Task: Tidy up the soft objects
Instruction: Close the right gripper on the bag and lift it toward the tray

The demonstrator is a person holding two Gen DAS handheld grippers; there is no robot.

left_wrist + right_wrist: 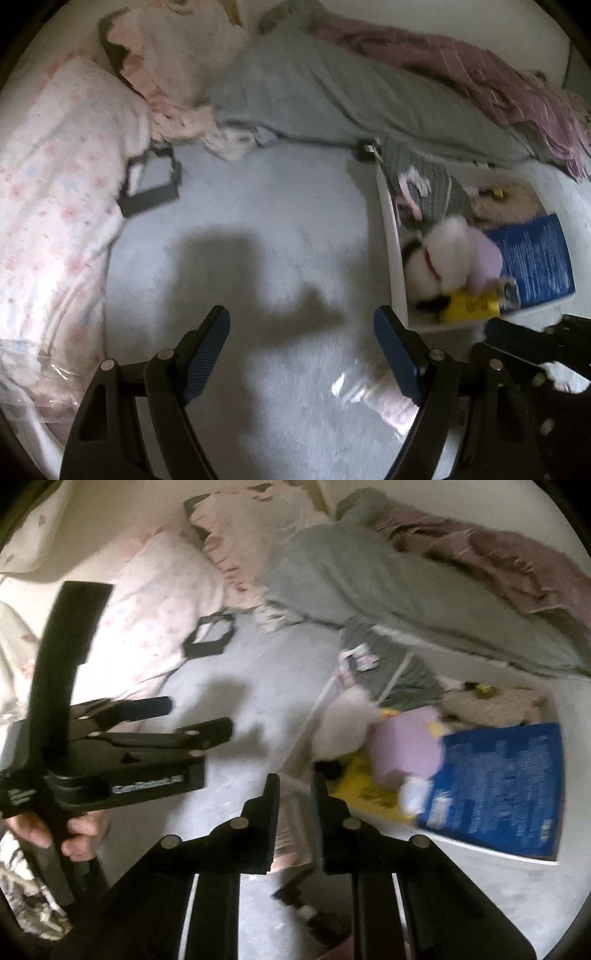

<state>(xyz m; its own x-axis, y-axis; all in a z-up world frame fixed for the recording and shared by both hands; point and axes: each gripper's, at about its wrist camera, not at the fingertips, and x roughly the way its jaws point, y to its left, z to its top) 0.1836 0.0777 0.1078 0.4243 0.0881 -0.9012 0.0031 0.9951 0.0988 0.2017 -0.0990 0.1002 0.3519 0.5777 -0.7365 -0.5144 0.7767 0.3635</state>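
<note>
Left wrist view: the left gripper [301, 345] stands spread and empty over pale carpet; at three o'clock a fluffy white-and-lilac plush toy [452, 258] lies in a white open box [391, 236].

Right wrist view: the right gripper [295, 797] has narrowed jaws, nothing visibly between them; the plush sits at one o'clock. It looks light and squashy, best pinched at its body.

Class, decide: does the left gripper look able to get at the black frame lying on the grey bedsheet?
Probably yes. The left gripper is open over bare grey bedsheet, and nothing lies between it and the black frame.

The left hand-held gripper [301, 345] hangs wide open over the pale grey bed sheet [258, 221], beside a white storage box [391, 236] of plush toys.
</note>
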